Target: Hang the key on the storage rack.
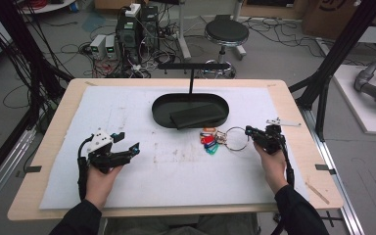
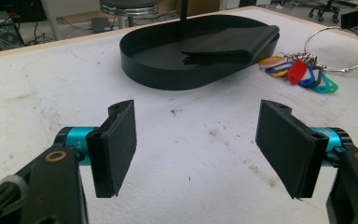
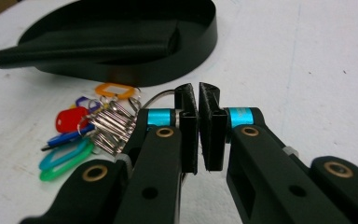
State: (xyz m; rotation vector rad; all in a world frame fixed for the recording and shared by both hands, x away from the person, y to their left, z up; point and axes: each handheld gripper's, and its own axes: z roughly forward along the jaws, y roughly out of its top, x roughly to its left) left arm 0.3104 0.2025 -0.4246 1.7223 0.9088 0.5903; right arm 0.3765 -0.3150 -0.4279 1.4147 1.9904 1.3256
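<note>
A large metal key ring (image 1: 225, 138) with a bunch of coloured key tags (image 1: 209, 142) lies on the white mat right of centre. My right gripper (image 1: 248, 131) is shut on the ring's right edge. In the right gripper view the pads (image 3: 189, 107) are pressed together with the ring wire (image 3: 161, 95) running in between them, and the tags (image 3: 72, 119) lie to their left. My left gripper (image 1: 129, 141) rests at the left of the mat, jaws wide open and empty (image 2: 200, 149). From there the tags (image 2: 298, 72) lie far to the upper right.
A black oval tray (image 1: 176, 103) stands at the back centre of the mat, with a black folded item (image 1: 198, 116) lying in it. A T-shaped black post (image 1: 191, 81) rises behind the tray. The wooden table edge (image 1: 303, 147) runs close to the right hand.
</note>
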